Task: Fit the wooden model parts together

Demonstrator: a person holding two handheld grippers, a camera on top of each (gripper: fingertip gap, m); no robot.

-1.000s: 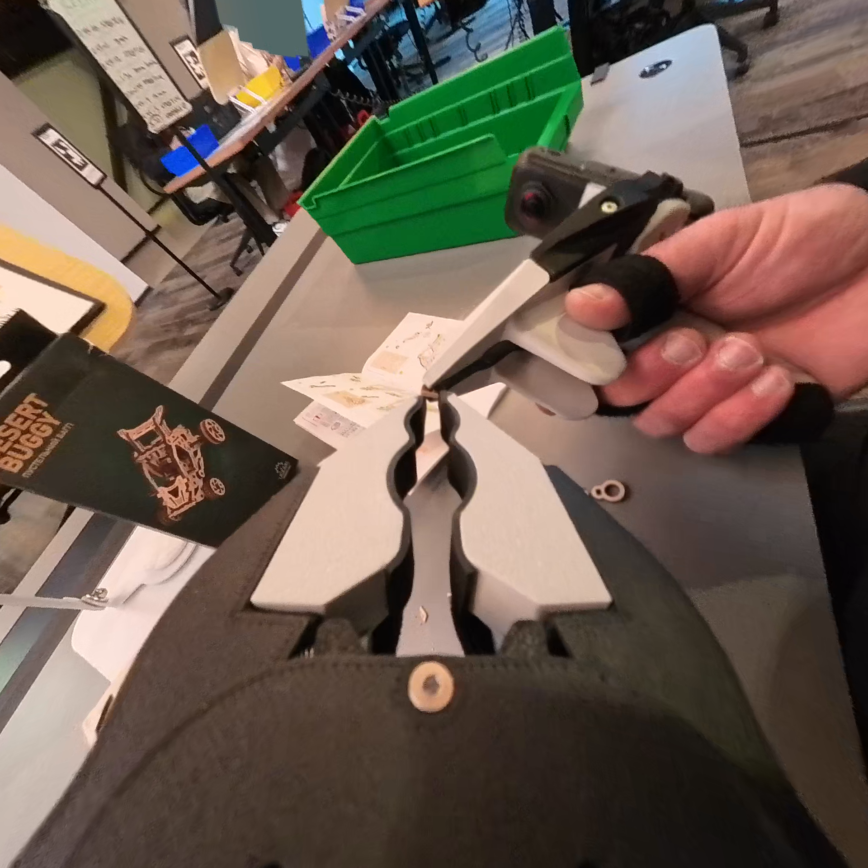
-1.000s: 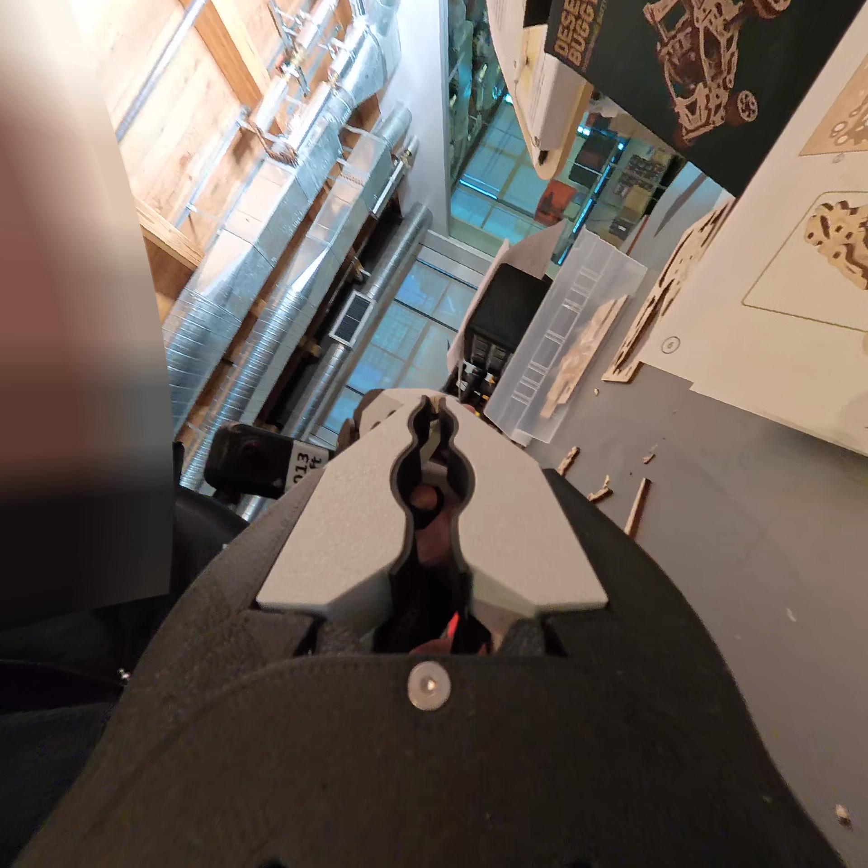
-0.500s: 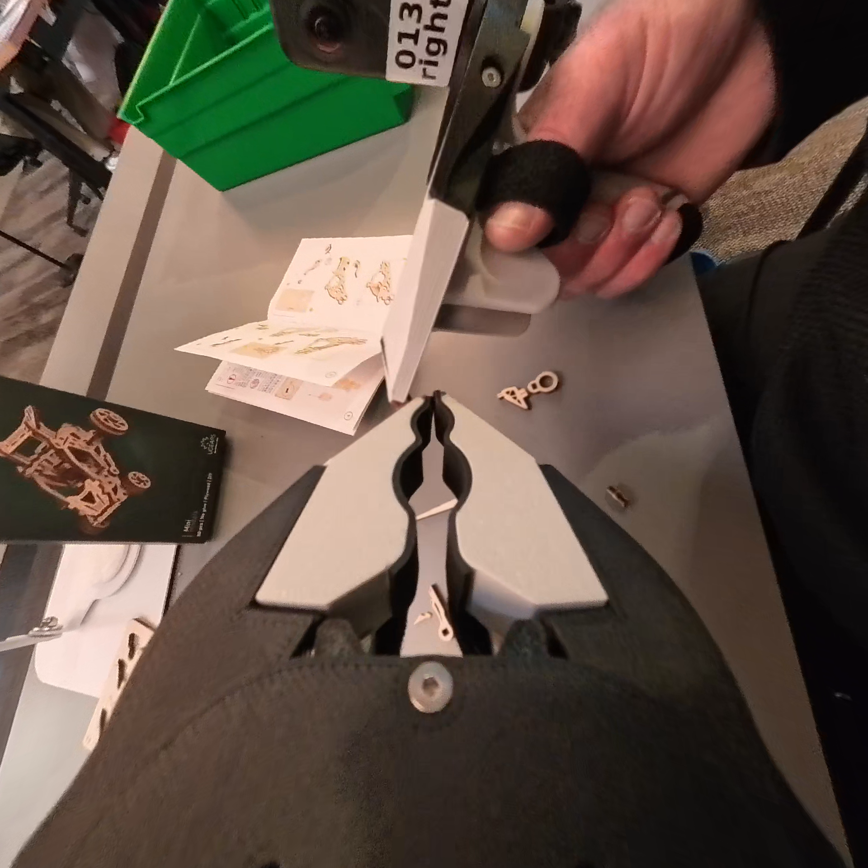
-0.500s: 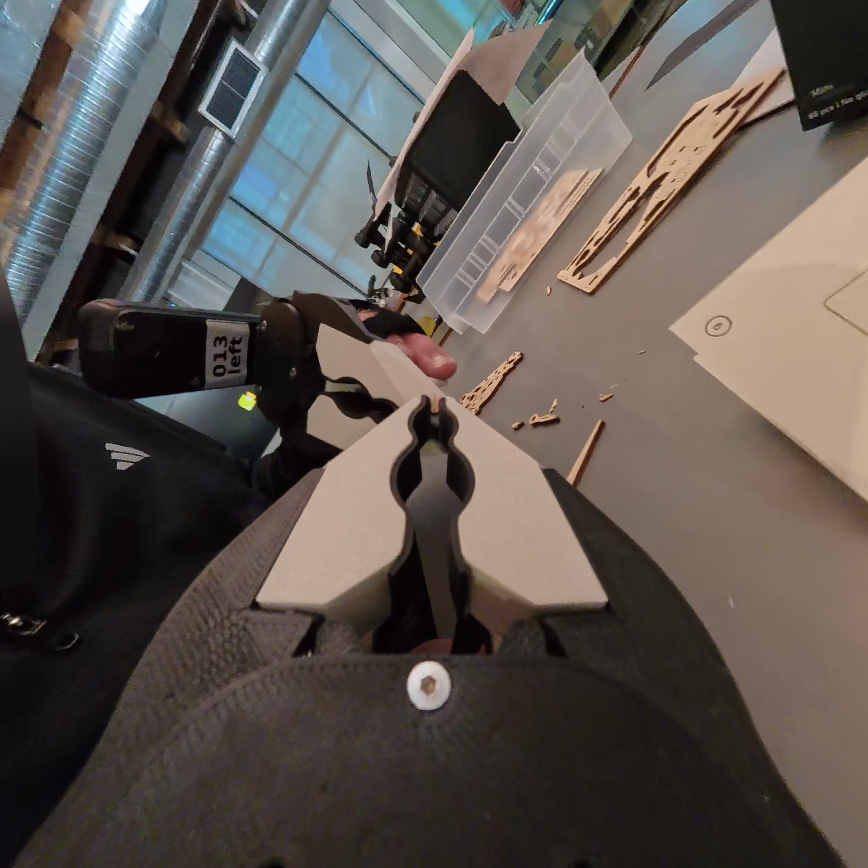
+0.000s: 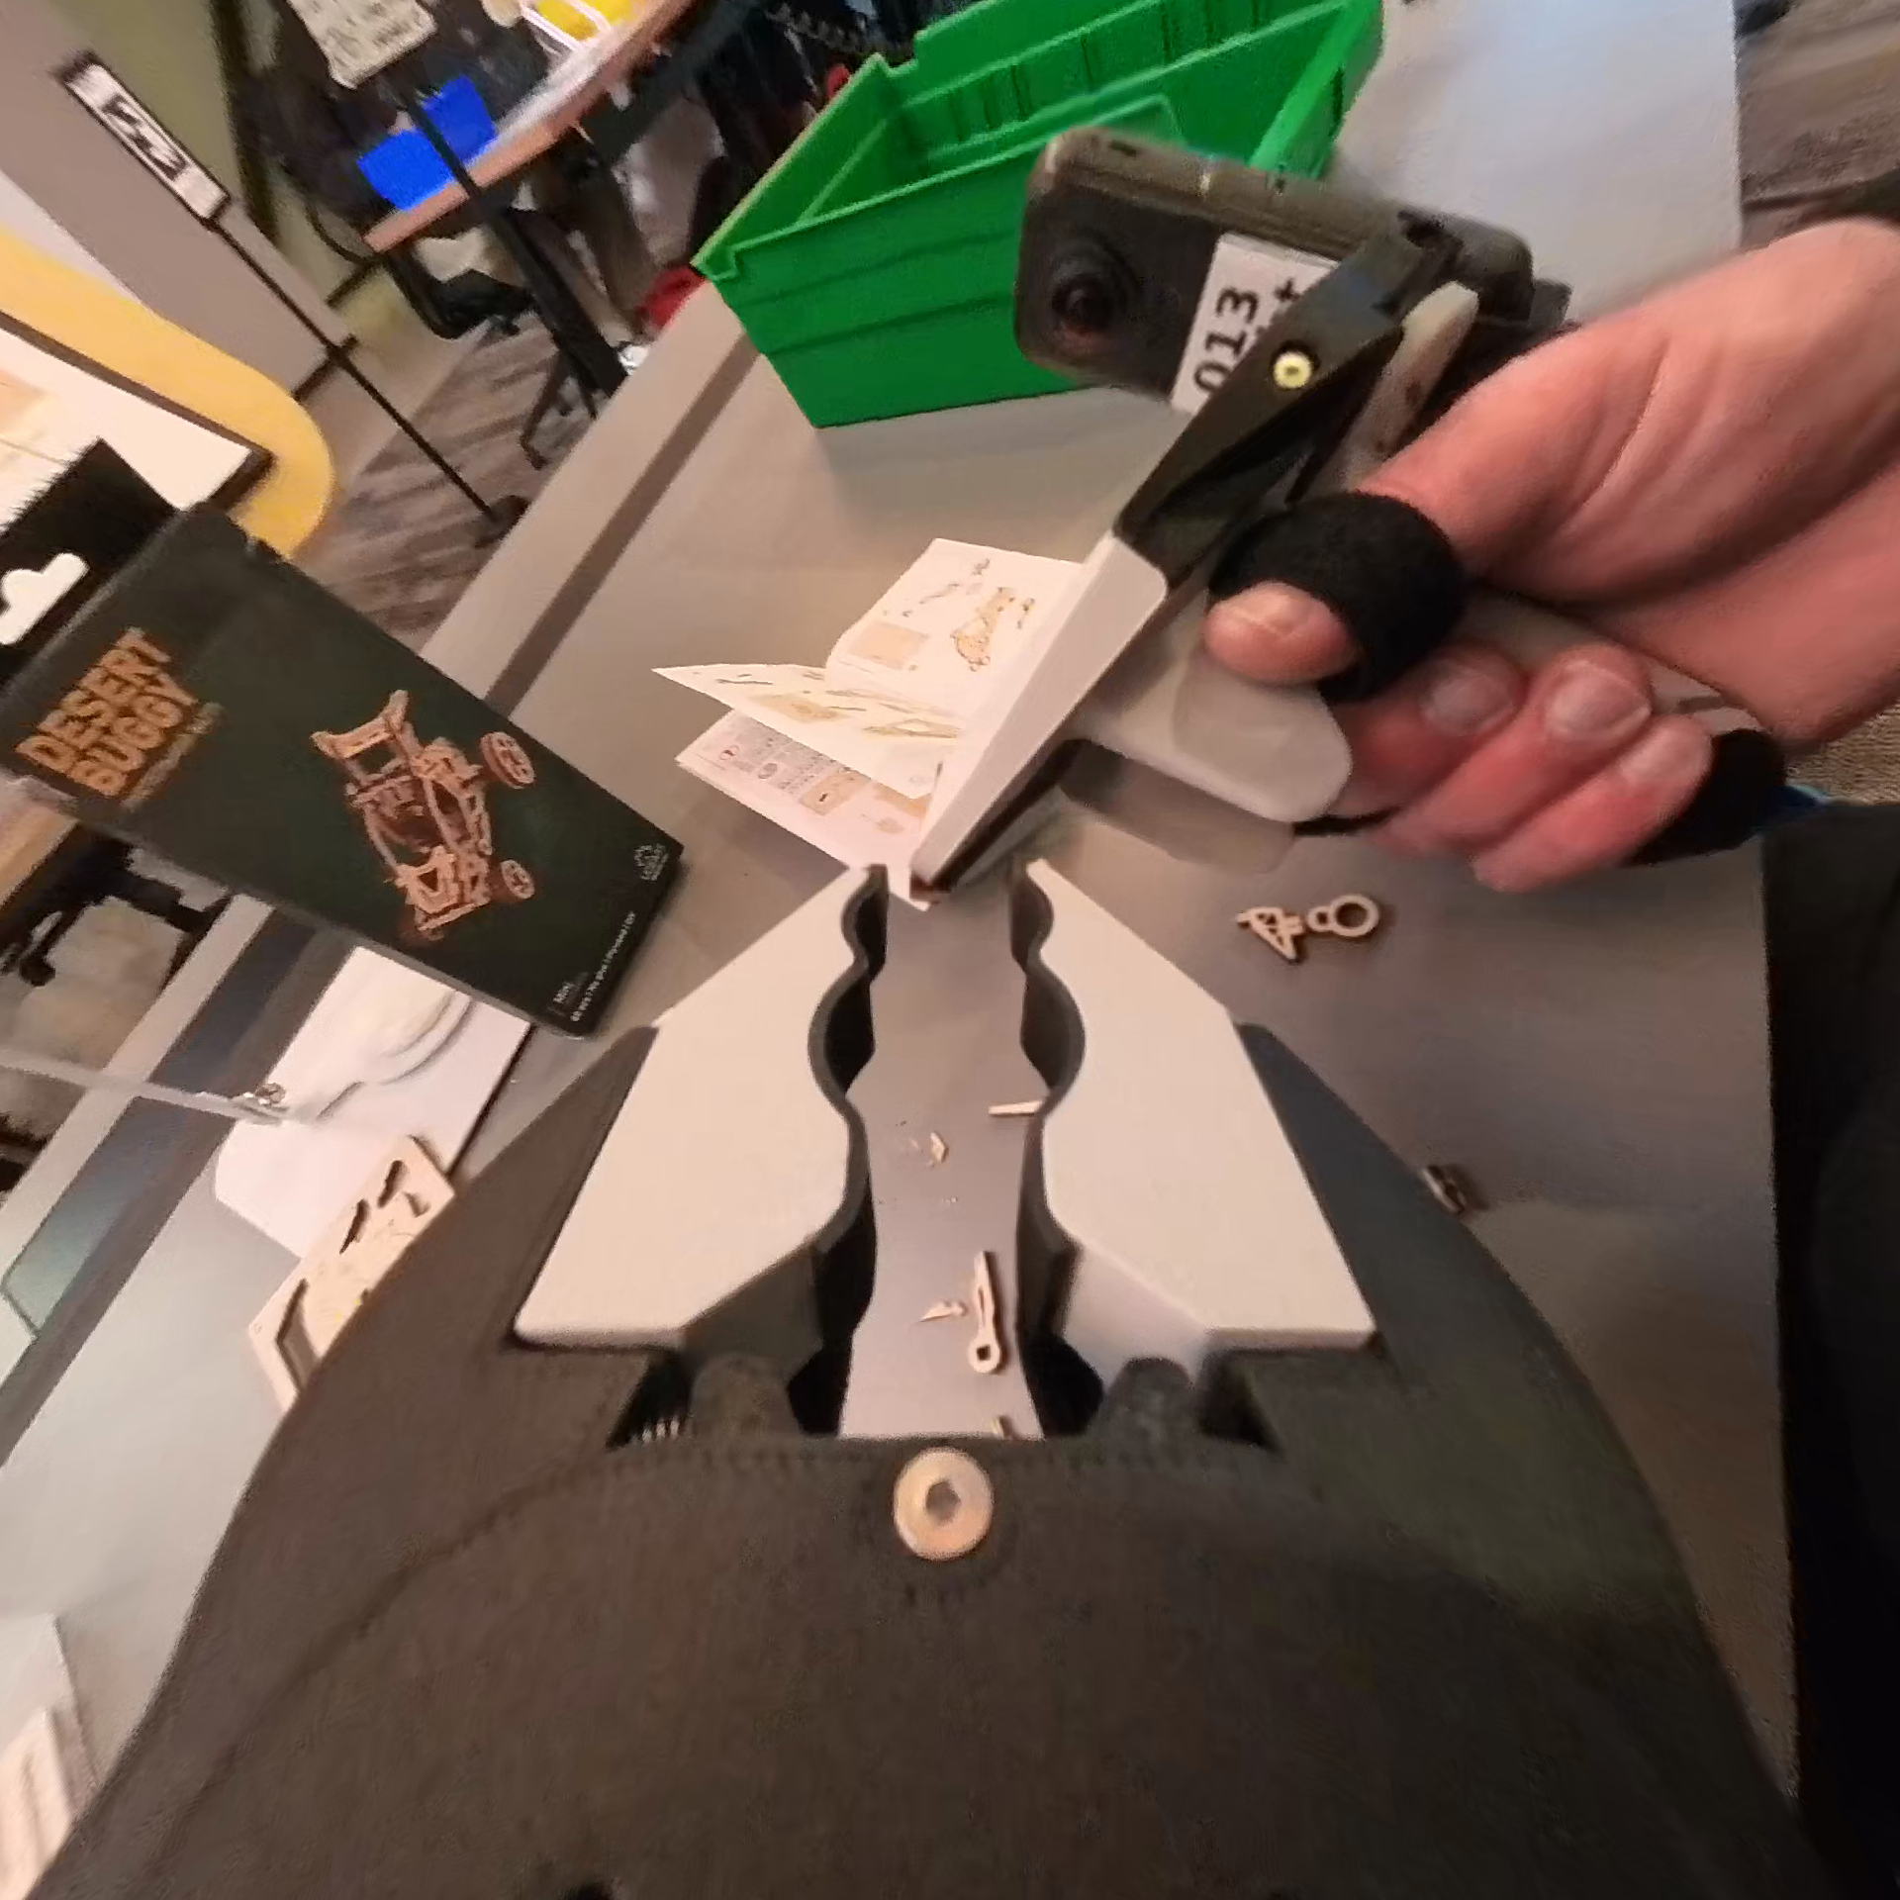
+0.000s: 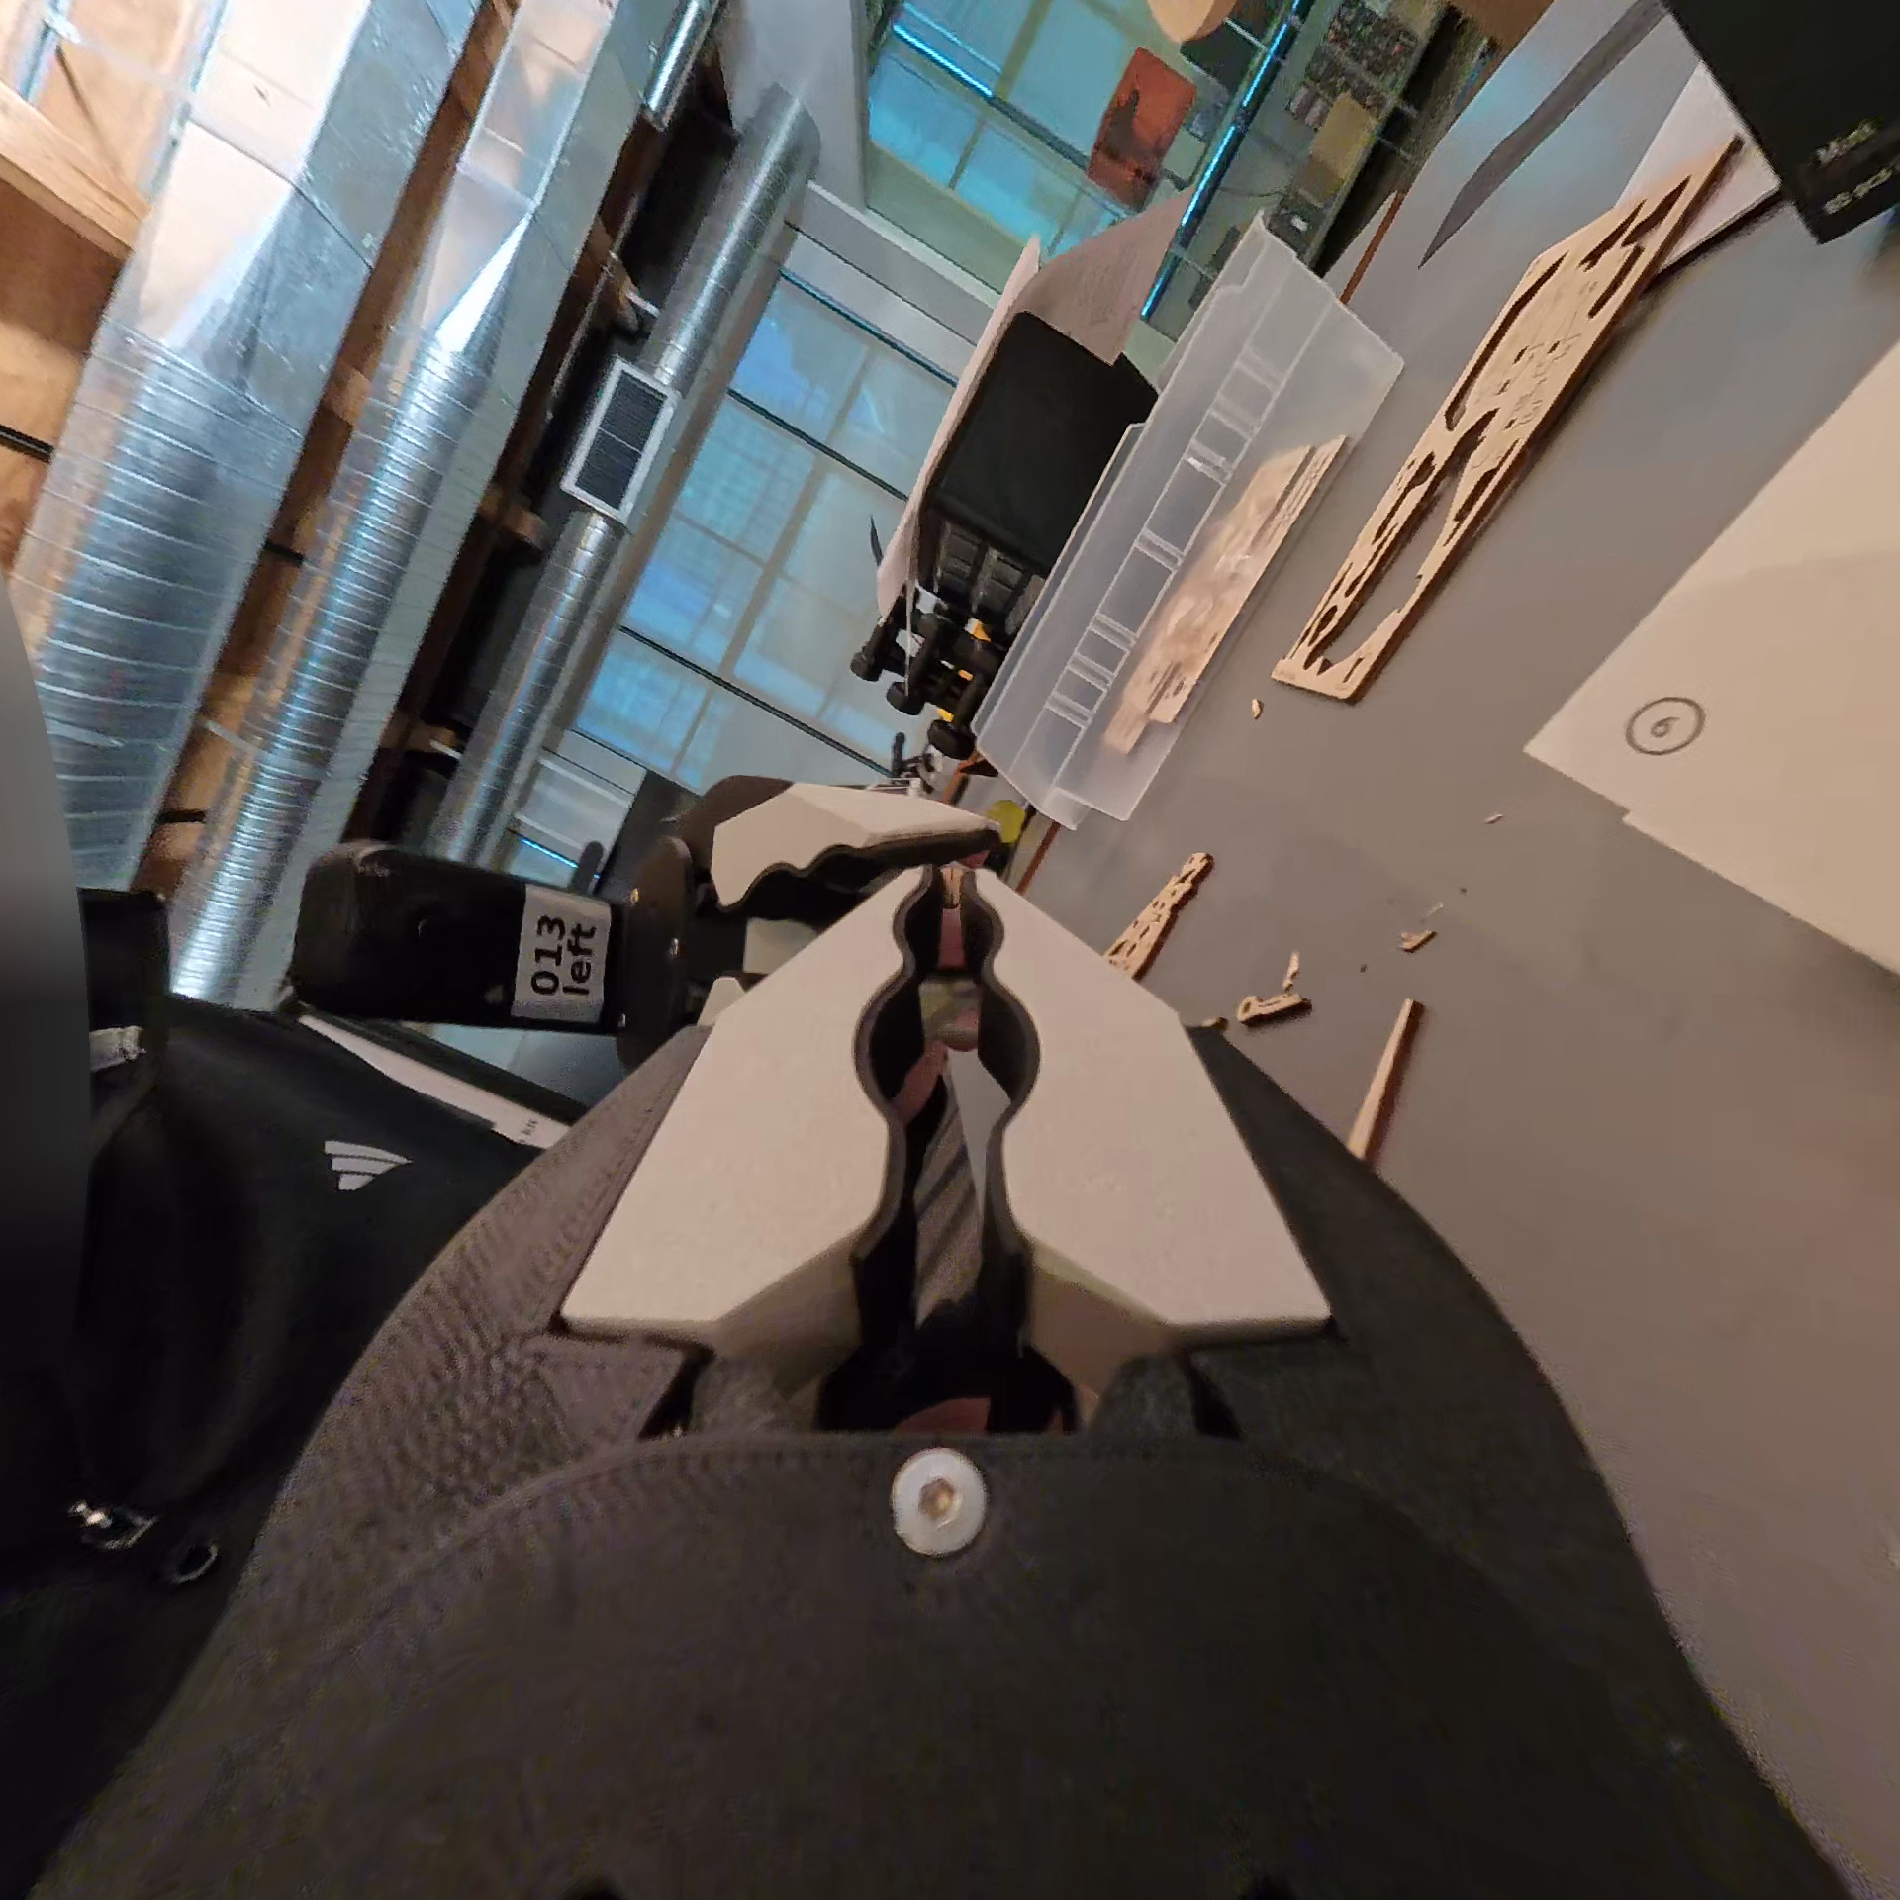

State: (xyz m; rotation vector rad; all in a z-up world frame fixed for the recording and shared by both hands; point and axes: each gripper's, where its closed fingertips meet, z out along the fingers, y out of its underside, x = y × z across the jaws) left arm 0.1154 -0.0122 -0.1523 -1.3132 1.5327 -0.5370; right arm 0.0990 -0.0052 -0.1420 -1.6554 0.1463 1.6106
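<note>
Between fingertips, left claw (image 5: 948, 892) newly parted.

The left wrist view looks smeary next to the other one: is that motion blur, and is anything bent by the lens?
Left wrist view: the person's hand and the dark model box are smeared, probably by motion; the table edge bows, wide-angle style. Right wrist view: sharper, strongly tilted, its left edge dark and out of focus; the silver ducts catch bright light.

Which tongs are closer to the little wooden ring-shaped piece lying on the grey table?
Left, narrowly. The ring-shaped piece lies just right of the left tongs' open tips; the right tongs, tips together, sit between those tips, slightly farther away.
</note>
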